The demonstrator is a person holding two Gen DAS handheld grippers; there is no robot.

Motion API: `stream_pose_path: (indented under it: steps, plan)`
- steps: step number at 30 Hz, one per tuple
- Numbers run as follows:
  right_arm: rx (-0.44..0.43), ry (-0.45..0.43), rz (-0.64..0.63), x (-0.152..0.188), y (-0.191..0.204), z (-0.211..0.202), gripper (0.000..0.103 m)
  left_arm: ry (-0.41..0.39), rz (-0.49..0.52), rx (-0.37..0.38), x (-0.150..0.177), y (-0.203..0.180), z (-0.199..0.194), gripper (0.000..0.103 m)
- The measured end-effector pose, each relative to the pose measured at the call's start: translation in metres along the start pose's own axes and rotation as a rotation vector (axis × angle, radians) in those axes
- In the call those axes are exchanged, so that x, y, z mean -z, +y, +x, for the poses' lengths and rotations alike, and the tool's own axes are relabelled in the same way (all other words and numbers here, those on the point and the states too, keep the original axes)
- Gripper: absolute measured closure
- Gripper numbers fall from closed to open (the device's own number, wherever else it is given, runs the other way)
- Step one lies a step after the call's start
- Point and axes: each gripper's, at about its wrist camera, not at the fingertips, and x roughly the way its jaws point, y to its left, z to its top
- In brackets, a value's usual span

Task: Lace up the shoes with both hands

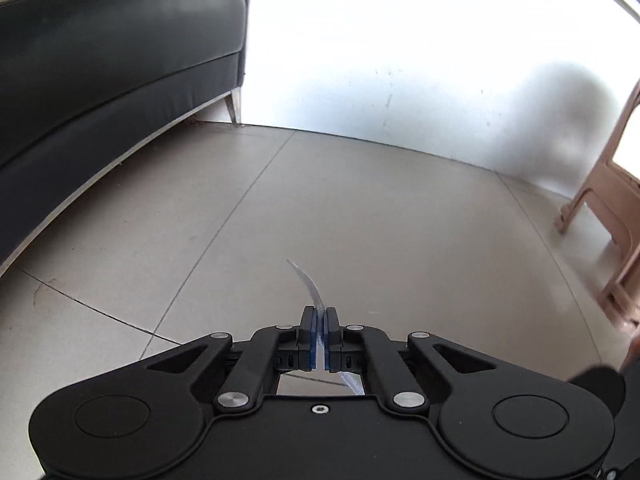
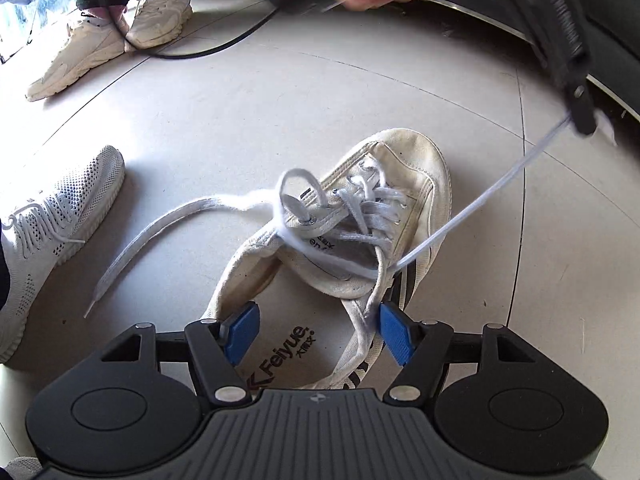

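A cream canvas shoe [image 2: 416, 168] lies on the tiled floor, toe pointing away, with its white lace loosely threaded through the eyelets. My left gripper [image 1: 320, 316] is shut on one lace end [image 1: 308, 284], whose tip sticks out past the pads. In the right wrist view that left gripper [image 2: 582, 120] sits at the upper right and holds the lace strand [image 2: 480, 200] taut from the shoe's side. My right gripper [image 2: 318, 334] stands open over the shoe's heel opening; a slack lace strand [image 2: 370, 312] runs just beside its right pad [image 2: 396, 334]. The other lace end [image 2: 140, 240] trails left on the floor.
A black sofa [image 1: 100, 60] stands to the left and a wooden chair [image 1: 612, 220] to the right, with a white wall behind. A white mesh sneaker [image 2: 60, 232] on a foot rests near the left; two more white sneakers [image 2: 120, 28] and a black cable [image 2: 208, 52] lie farther back.
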Motion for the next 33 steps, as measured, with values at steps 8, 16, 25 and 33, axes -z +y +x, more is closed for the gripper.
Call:
stream_pose_path:
  steps: [8,16,25,33]
  plan:
    - [0.002,0.002,0.000,0.003,0.002,0.000,0.032,-0.182,0.012,-0.224,-0.030,0.031,-0.009,0.103]
    - [-0.001,0.009,-0.001,0.003,0.001,0.002,0.032,-0.168,-0.058,-0.311,-0.021,0.051,-0.044,0.052]
    - [0.000,0.009,0.000,0.003,0.001,0.004,0.033,0.321,-0.147,0.155,0.057,-0.014,-0.023,0.051]
    - [-0.001,0.007,-0.001,0.003,0.002,0.004,0.033,0.285,-0.162,0.225,0.081,-0.049,-0.003,0.050]
